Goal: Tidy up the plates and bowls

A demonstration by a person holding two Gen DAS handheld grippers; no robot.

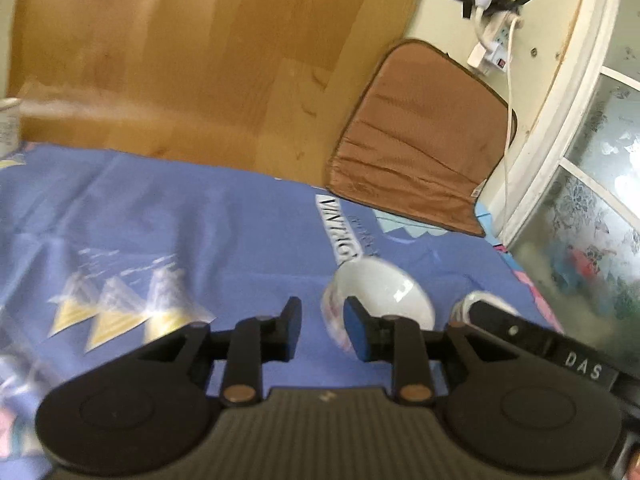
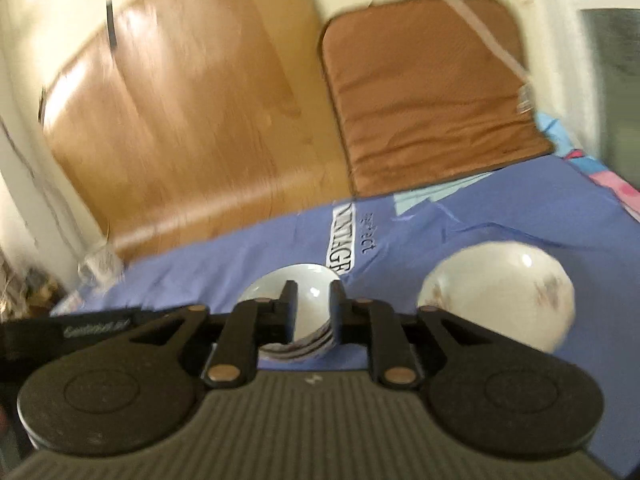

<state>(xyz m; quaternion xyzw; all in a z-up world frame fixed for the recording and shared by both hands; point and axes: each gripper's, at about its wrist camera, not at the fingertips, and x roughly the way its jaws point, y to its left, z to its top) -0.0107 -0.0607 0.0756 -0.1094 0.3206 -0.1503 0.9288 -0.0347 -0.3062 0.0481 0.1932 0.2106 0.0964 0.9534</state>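
Two bowls on our blue cloth: right gripper pinches the stacked bowls; left gripper spread, empty, beside single bowl.

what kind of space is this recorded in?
Probably a home room, not a lab: a printed blue bedsheet as work surface, a brown seat cushion on wood flooring, and a wall power strip.

Right gripper over blue cloth, fingers narrowly parted, straddling near rim of stack of bowls; contact with rim unclear through blur. Second white bowl to right, apart from stack. "VINTAGE" label just beyond stack. Brown cushion at cloth's far edge, wooden board left of it.
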